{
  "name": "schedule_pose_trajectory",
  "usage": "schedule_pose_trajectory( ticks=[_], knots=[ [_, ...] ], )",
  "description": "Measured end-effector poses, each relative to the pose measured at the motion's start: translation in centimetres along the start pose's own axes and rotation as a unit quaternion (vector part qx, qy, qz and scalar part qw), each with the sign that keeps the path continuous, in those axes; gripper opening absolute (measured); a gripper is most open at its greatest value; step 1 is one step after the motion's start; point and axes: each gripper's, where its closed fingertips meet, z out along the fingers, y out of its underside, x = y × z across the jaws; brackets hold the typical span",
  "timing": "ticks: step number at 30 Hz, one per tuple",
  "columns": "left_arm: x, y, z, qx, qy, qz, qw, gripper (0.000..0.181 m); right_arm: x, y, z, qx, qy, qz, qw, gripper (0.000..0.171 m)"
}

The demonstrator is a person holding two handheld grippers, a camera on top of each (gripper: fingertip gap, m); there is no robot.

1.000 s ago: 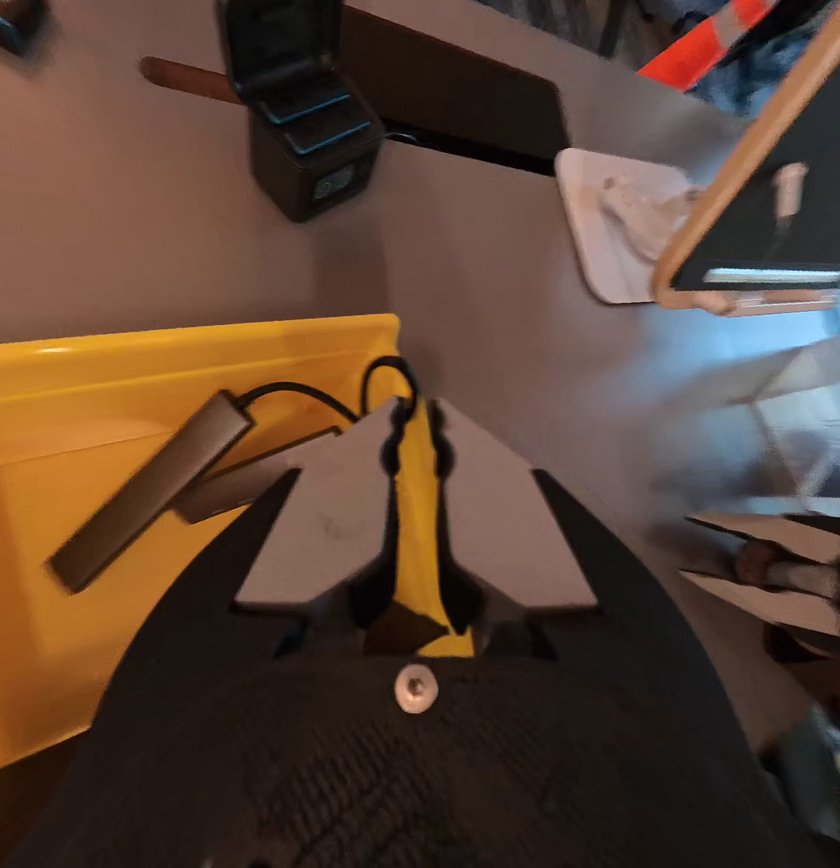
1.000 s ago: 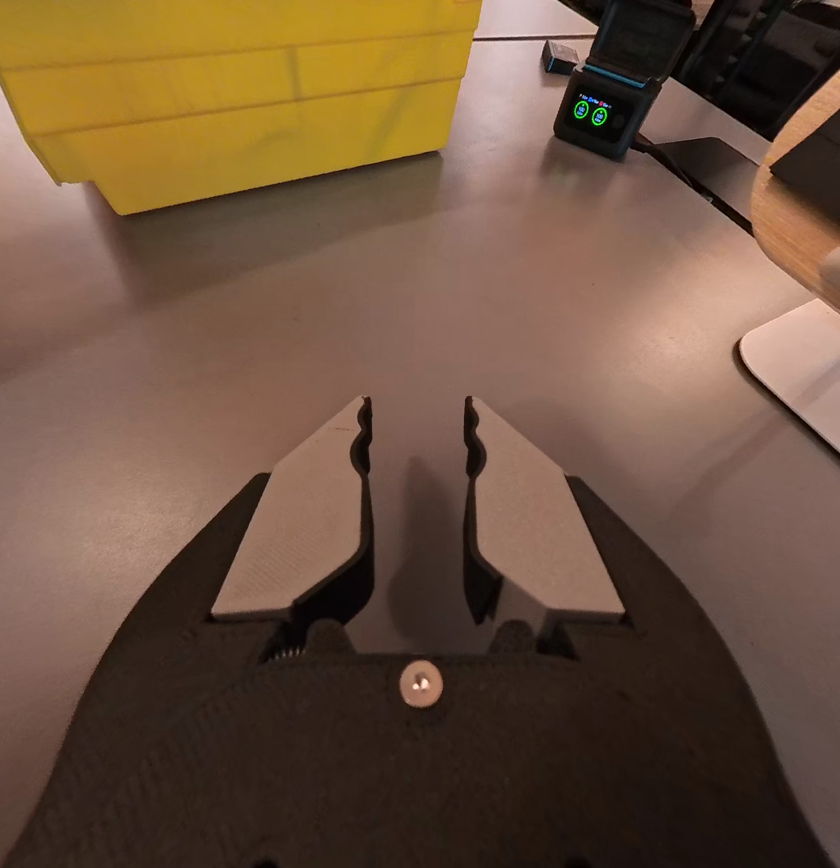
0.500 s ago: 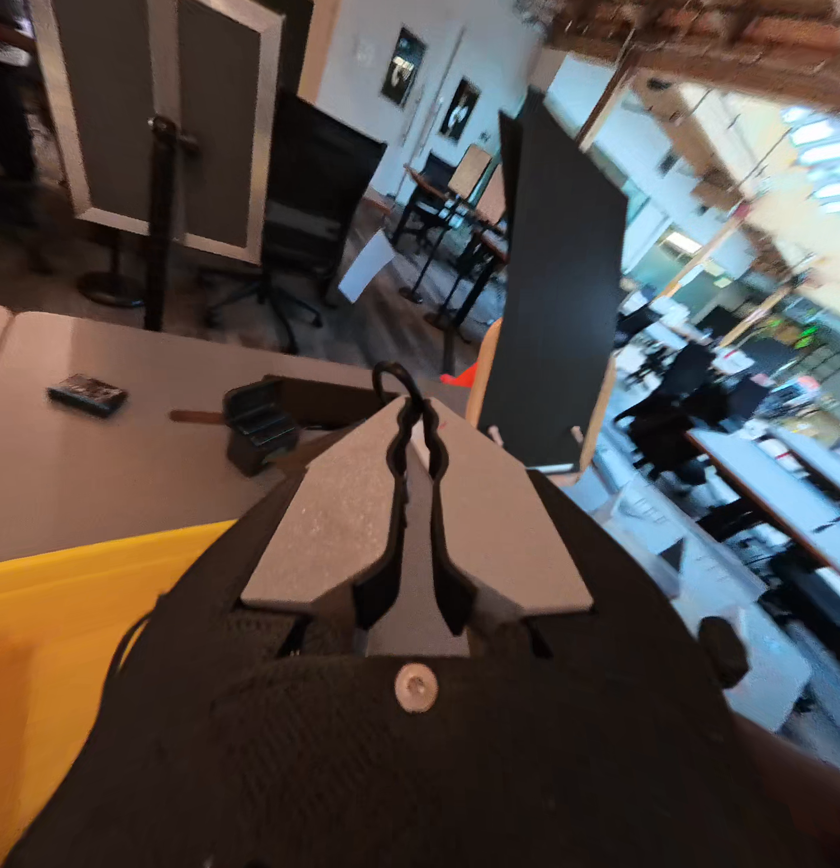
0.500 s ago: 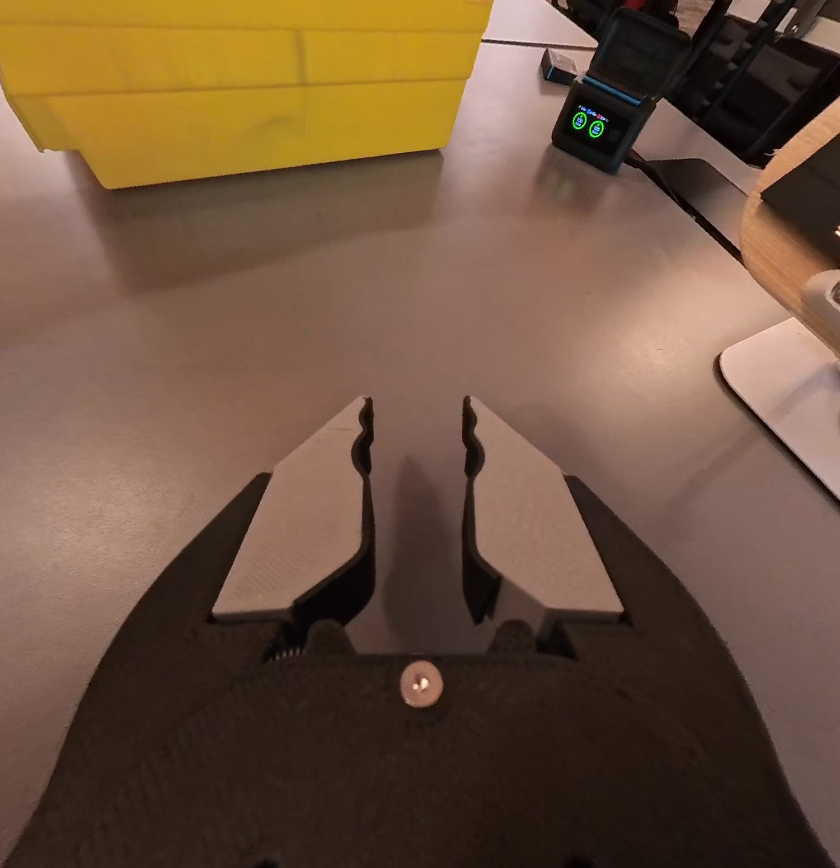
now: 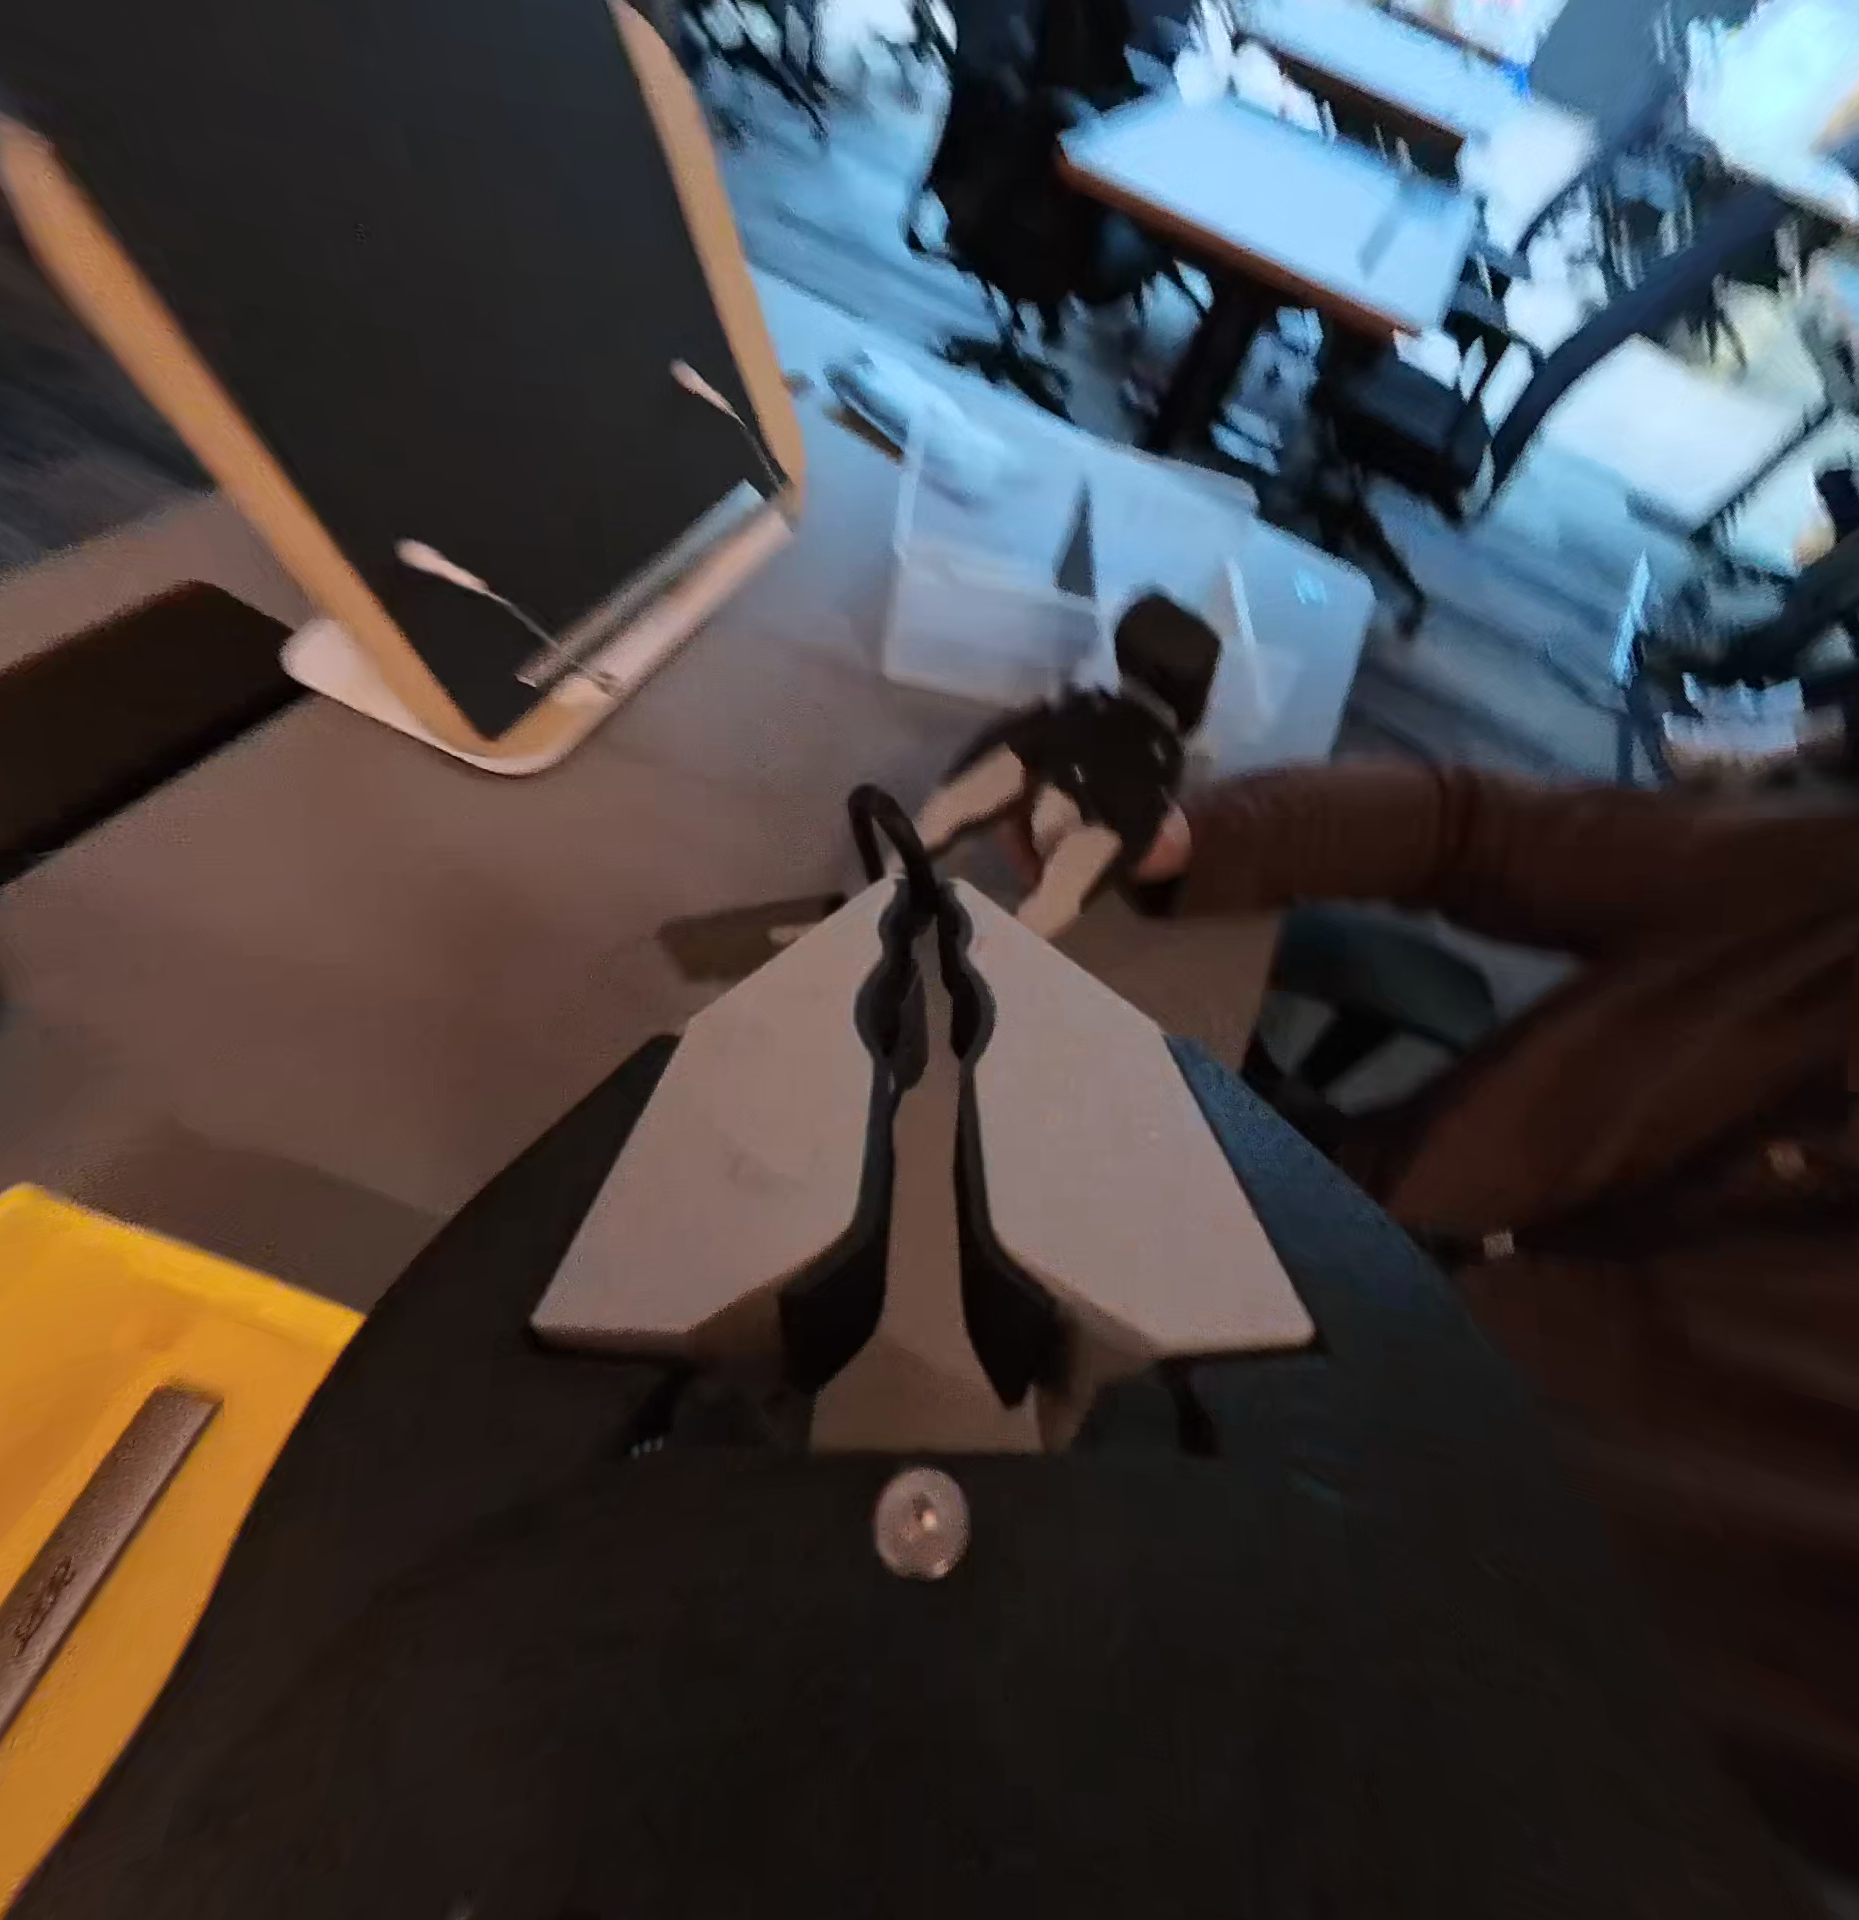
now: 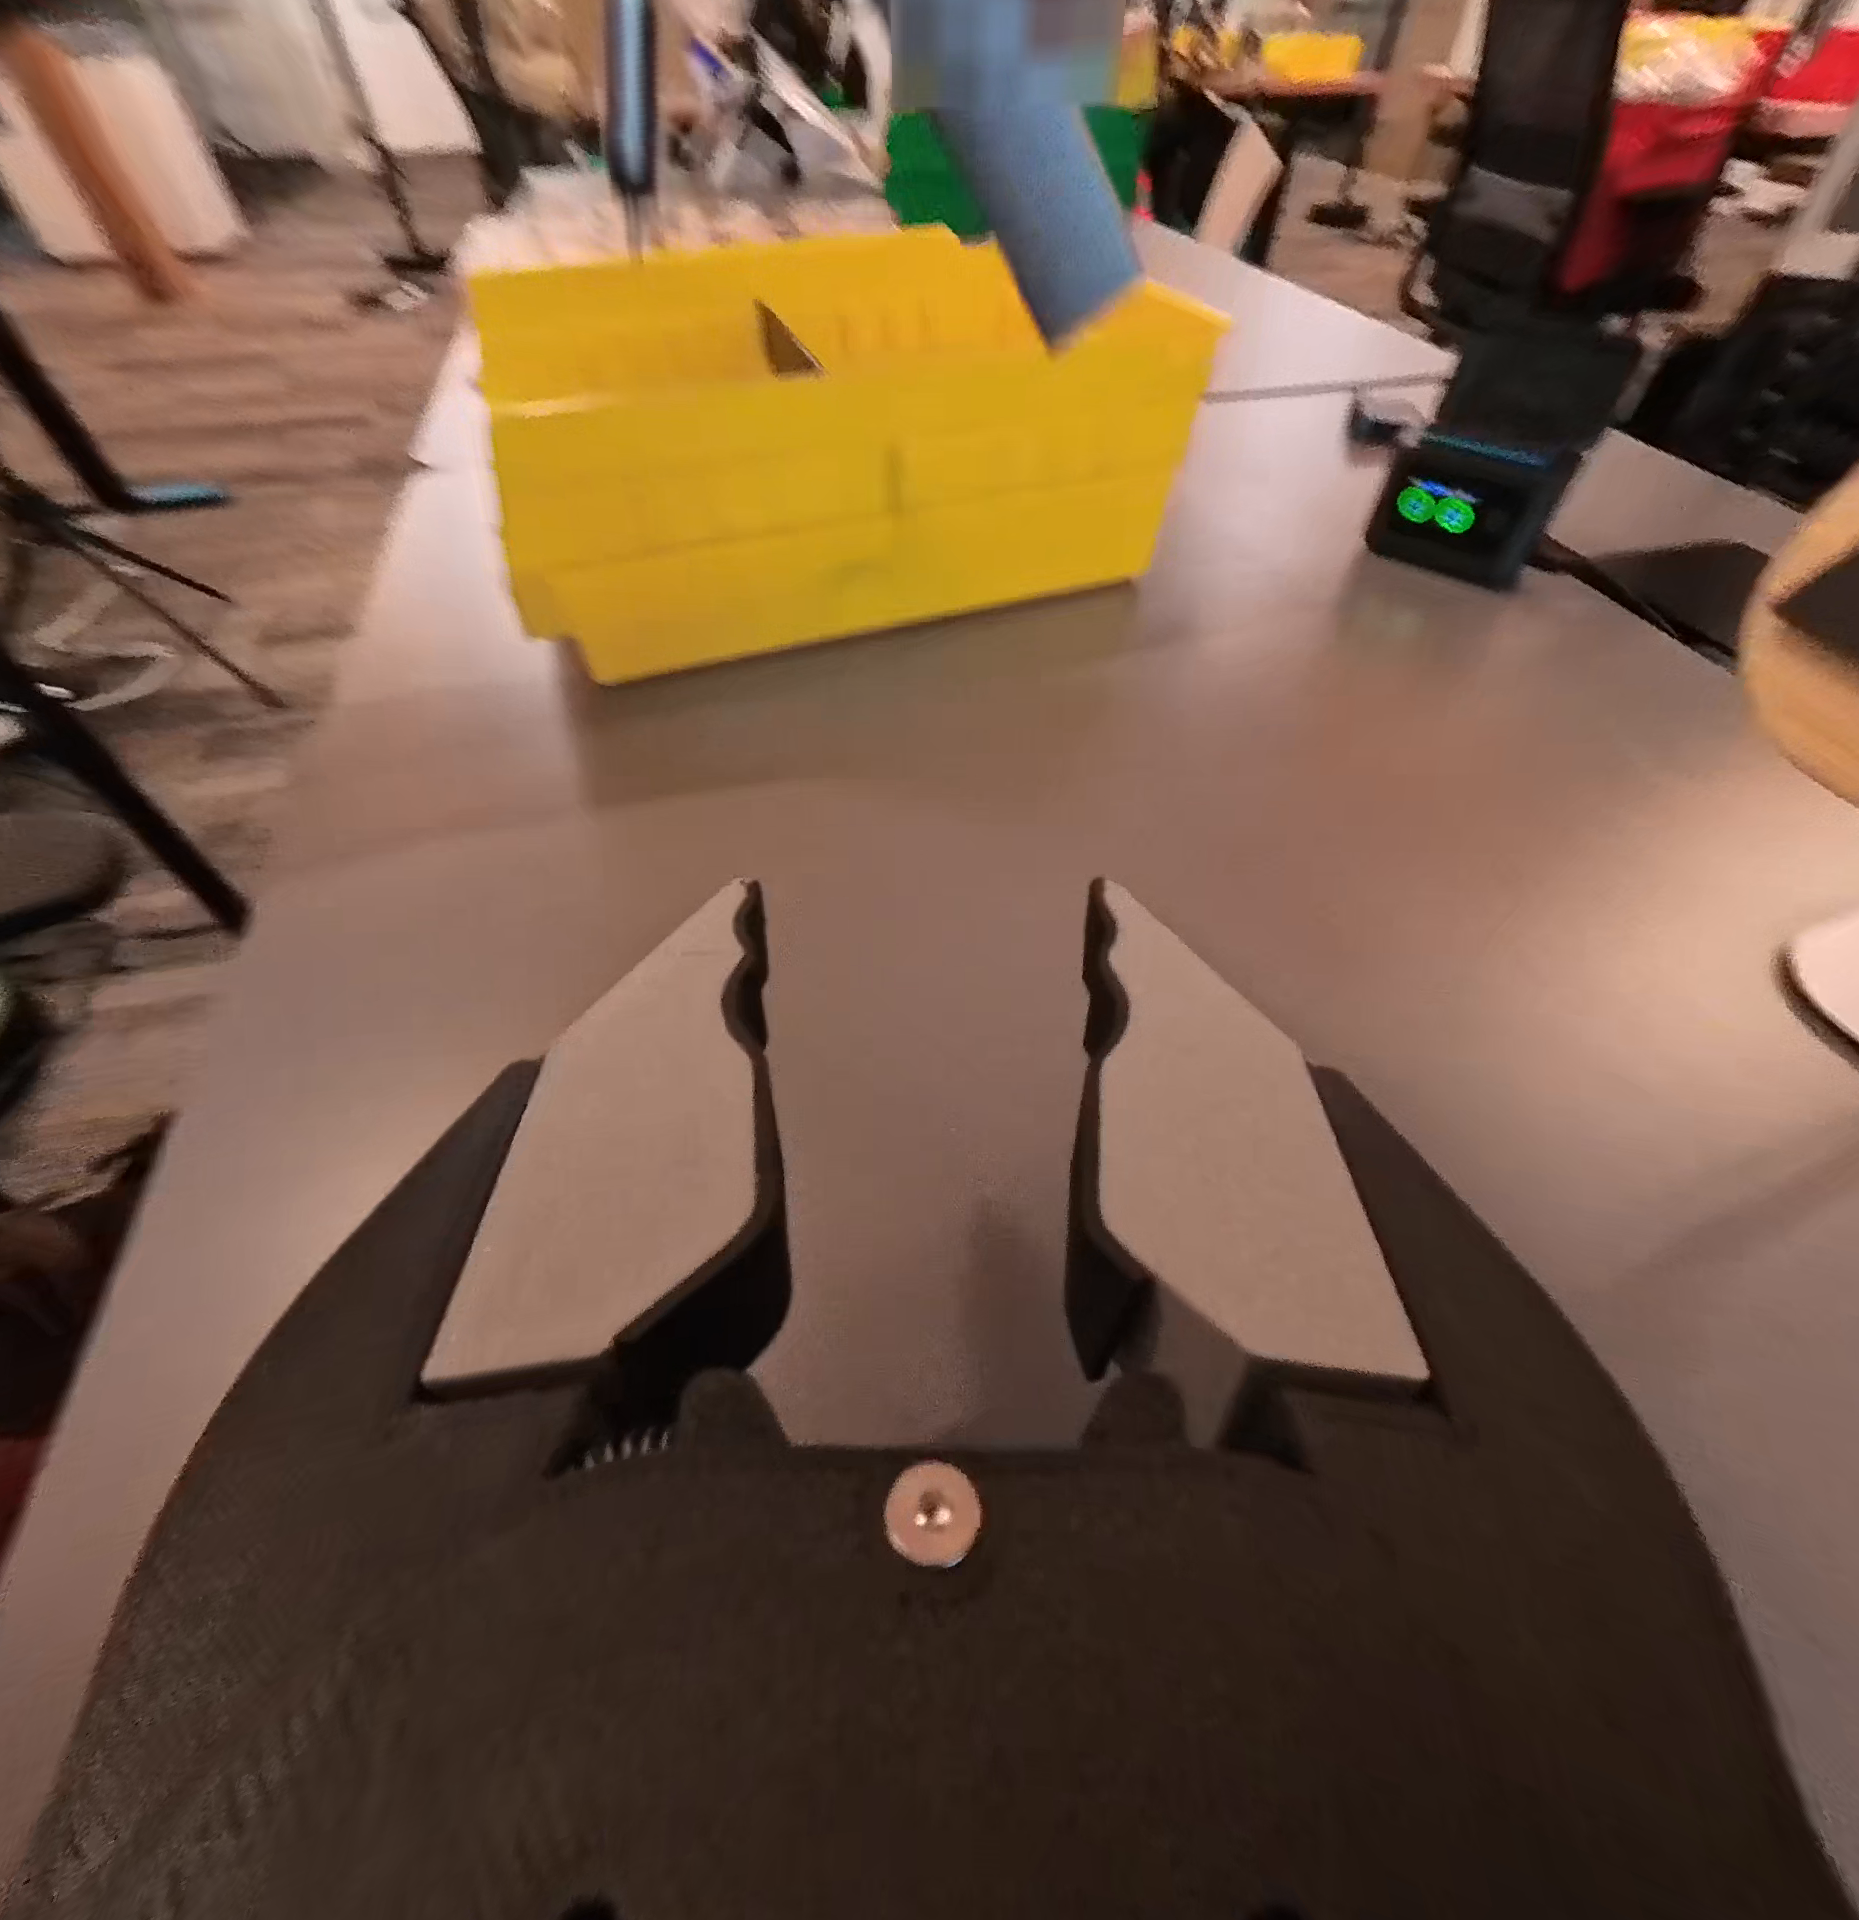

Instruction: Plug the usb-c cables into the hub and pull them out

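A thin black usb-c cable (image 5: 889, 842) loops out at 12 o'clock from the tips of the left gripper (image 5: 922, 914), whose grey fingers pinch it. A grey hub (image 5: 83, 1527) (its marking too blurred to read) lies in the yellow bin (image 5: 104, 1309) at 8 o'clock. The right gripper (image 6: 923, 904) is spread and empty over the grey worktop (image 6: 1008, 748), the bin at its 12 o'clock.

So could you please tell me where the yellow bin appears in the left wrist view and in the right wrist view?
Left wrist view: the yellow bin fills the lower left corner, partly behind the gripper body, with a grey hub lying in it.
Right wrist view: the bin sits on the table, upper centre, beyond the open fingers.
Shared landmark: the wood-edged black panel, upper left versus right edge.
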Motion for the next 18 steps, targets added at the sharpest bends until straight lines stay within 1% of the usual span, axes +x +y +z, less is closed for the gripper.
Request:
schedule_pose_trajectory(
  ticks=[2,5,6,8,11,15,17,18],
  knots=[
    [2.3,1.4,1.5,-0.034,0.041,0.046,0.998,0.001,-1.5,-1.0,-0.5,0.025,-0.046,0.007,0.999,0.064],
    [6.0,2.9,3.5,-0.054,0.108,0.116,0.986,0.002,-3.3,-2.2,-1.0,0.058,-0.095,0.02,0.994,0.078],
    [7.0,3.4,4.1,-0.058,0.126,0.139,0.98,0.002,-3.8,-2.6,-1.2,0.069,-0.108,0.023,0.991,0.08],
    [7.9,4.4,5.5,-0.072,0.135,0.168,0.974,0.003,-4.7,-3.1,-1.6,0.084,-0.135,0.024,0.987,0.082],
    [8.7,5.9,7.3,-0.109,0.152,0.172,0.967,0.003,-5.4,-3.0,-1.6,0.082,-0.155,0.022,0.984,0.082],
    [8.9,7.6,9.1,-0.153,0.155,0.183,0.959,0.002,-6.4,-2.7,-1.4,0.074,-0.173,0.013,0.982,0.083],
    [9.2,8.5,9.7,-0.178,0.164,0.185,0.952,0.002,-7.1,-2.7,-1.3,0.071,-0.181,0.004,0.981,0.088],
    [9.4,8.8,10.0,-0.191,0.17,0.186,0.949,0.002,-7.6,-2.7,-1.3,0.069,-0.188,-0.003,0.98,0.088]
  ],
)
